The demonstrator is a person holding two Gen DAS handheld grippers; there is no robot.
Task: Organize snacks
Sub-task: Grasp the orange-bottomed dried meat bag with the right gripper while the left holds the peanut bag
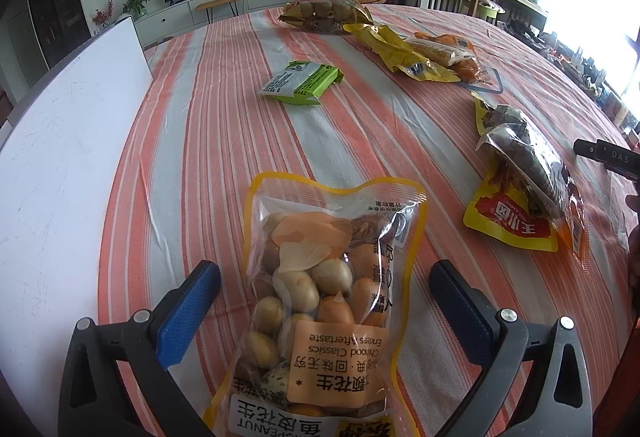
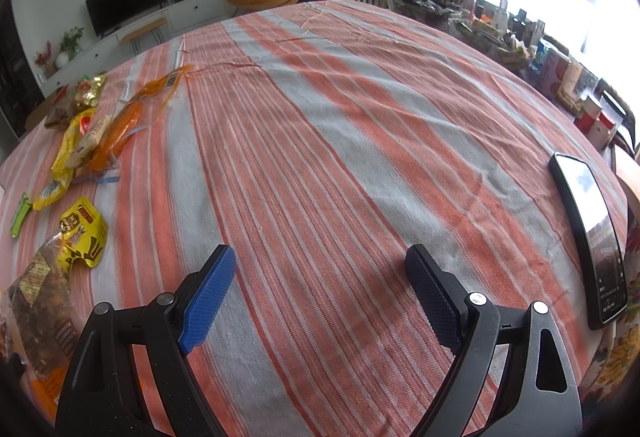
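Left wrist view: the left gripper is spread wide around a peanut bag lying on the striped tablecloth, pads clear of it. A green packet, yellow wrappers and a dark snack bag are scattered apart. The right gripper hangs apart over bare cloth, nothing held. Sorting is judged barely begun.

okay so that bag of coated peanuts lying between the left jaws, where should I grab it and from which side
Probably across its narrower waist, coming down from above. The peanut bag lies flat on the striped tablecloth, lengthwise between the left gripper, whose open jaws already flank its long edges without touching. Closing there pinches the lumpy middle rather than the flimsy sealed ends.
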